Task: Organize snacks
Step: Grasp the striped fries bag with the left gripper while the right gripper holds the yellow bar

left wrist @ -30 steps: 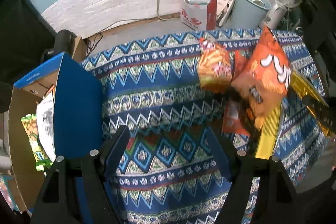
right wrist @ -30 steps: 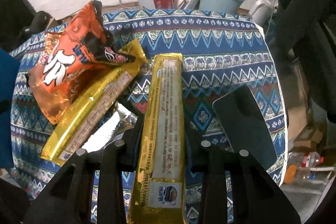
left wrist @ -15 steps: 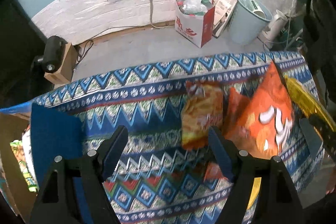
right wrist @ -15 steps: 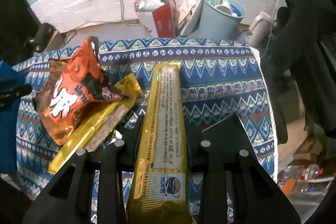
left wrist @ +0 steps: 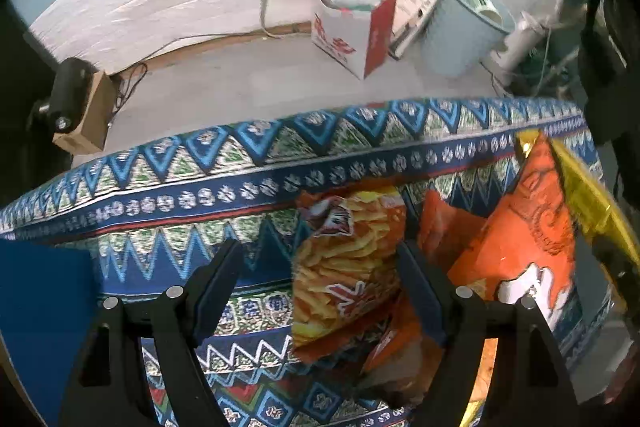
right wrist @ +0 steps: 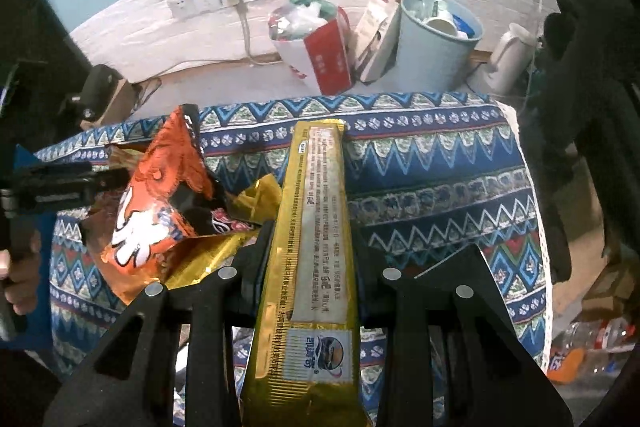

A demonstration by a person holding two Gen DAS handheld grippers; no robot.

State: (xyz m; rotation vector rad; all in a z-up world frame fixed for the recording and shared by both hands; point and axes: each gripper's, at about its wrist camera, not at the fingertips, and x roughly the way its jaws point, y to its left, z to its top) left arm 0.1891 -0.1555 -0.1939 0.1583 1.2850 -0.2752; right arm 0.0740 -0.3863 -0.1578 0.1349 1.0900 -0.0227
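Gold packet (right wrist: 316,247) clamped in tilted-down right gripper (right wrist: 312,251); left gripper (left wrist: 320,267) gapes, straddling chips bag (left wrist: 346,267).

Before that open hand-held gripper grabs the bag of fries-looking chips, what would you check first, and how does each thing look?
1. Left hand-held gripper open: ok.
2. Fries chip bag between its fingers: ok, though it sits close to the right-side finger.
3. Chip bag free of neighbours: not ok, the orange snack bag crowds that side.
4. Right hand-held gripper shut on the long gold packet: ok.
5. Fingers low enough to grip: cannot tell.
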